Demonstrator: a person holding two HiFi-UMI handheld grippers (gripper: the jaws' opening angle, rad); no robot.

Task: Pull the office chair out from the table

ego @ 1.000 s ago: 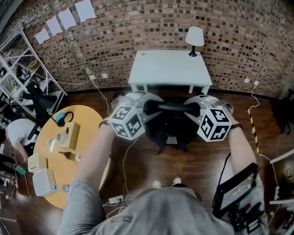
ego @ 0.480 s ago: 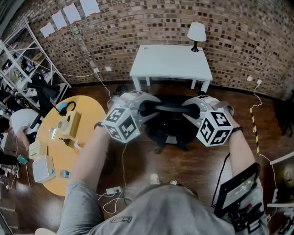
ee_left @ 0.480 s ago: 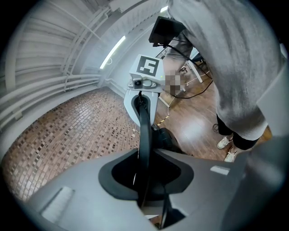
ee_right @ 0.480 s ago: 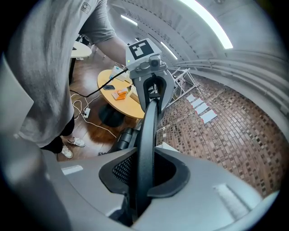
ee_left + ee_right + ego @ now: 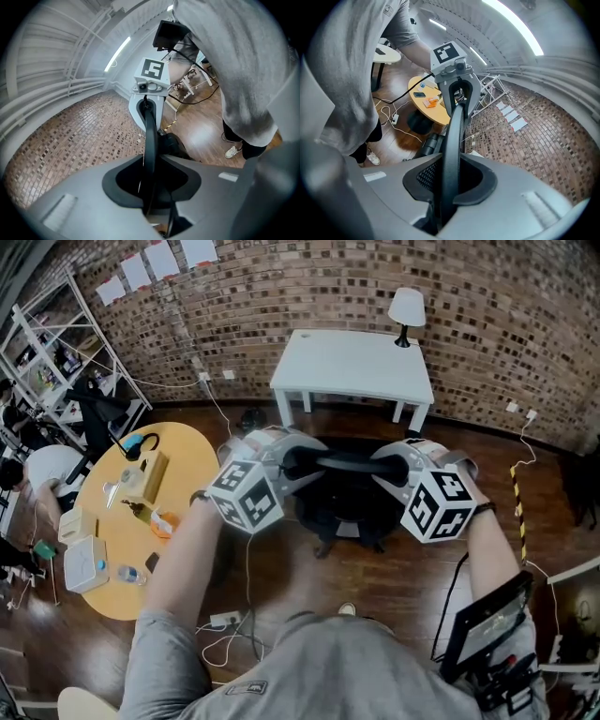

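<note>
Grip: left hand-held gripper [image 5: 289, 463] and right hand-held gripper [image 5: 394, 465] each pinch the top rail [image 5: 345, 461] of the office chair [image 5: 347, 512], one near either end, with the rail running straight through both sets of jaws. Likely reason: two spaced holds stop the seat swivelling when hauled.

Position: office chair stands on the person's side of the white bench [image 5: 352, 362], just beside its front edge, seat apparently clear of it. Lamp [image 5: 406, 307] sits on the bench's far right corner, well apart.

Judgement: pull looks largely done.
</note>
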